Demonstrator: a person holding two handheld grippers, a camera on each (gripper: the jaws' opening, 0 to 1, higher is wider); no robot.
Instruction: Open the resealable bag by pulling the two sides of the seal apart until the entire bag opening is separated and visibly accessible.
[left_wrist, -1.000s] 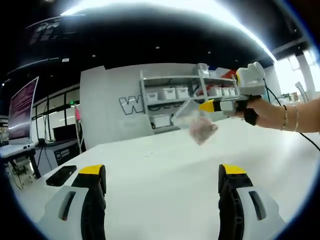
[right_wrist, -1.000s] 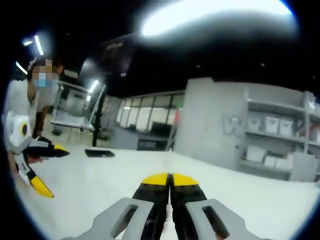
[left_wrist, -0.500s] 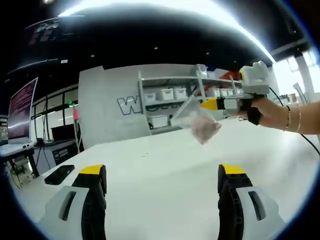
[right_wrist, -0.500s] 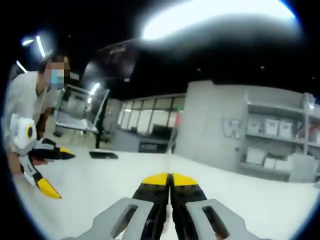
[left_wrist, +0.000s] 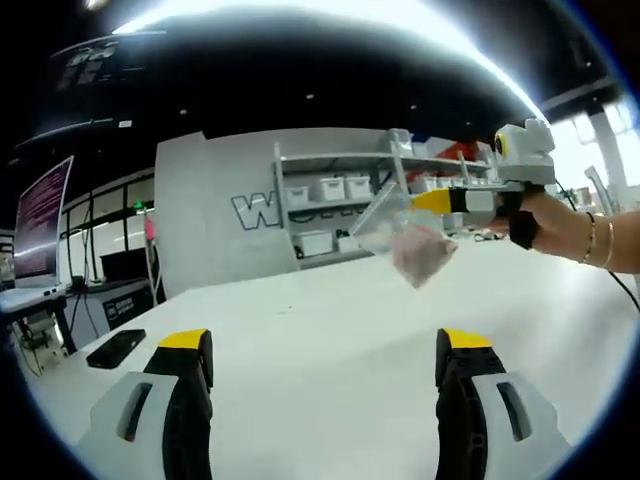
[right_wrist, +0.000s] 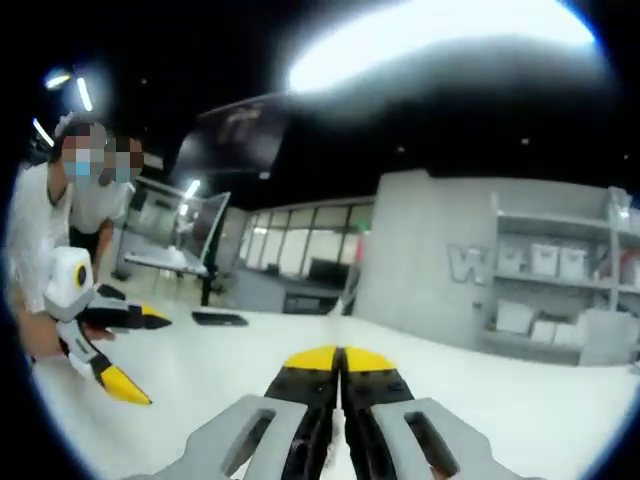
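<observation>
A clear resealable bag (left_wrist: 408, 236) with pinkish contents hangs above the white table (left_wrist: 330, 310), right of centre in the left gripper view. My right gripper (left_wrist: 424, 203) comes in from the right and is shut on the bag's top edge, held by a hand with bracelets. In the right gripper view its yellow-tipped jaws (right_wrist: 340, 360) are pressed together, and the bag itself is hard to make out there. My left gripper (left_wrist: 325, 345) stands wide open, low over the table, with nothing between its jaws. It also appears at the left of the right gripper view (right_wrist: 138, 352), open and apart from the bag.
A dark phone (left_wrist: 115, 347) lies on the table at the left, also seen as a flat dark phone (right_wrist: 220, 319). Shelves with white bins (left_wrist: 340, 186) stand against the grey back wall. A monitor (left_wrist: 45, 215) stands far left. A person stands behind the left gripper.
The right gripper has carried the bag slightly right and up in the left gripper view. The left gripper stays open and looks somewhat nearer in the right gripper view.
</observation>
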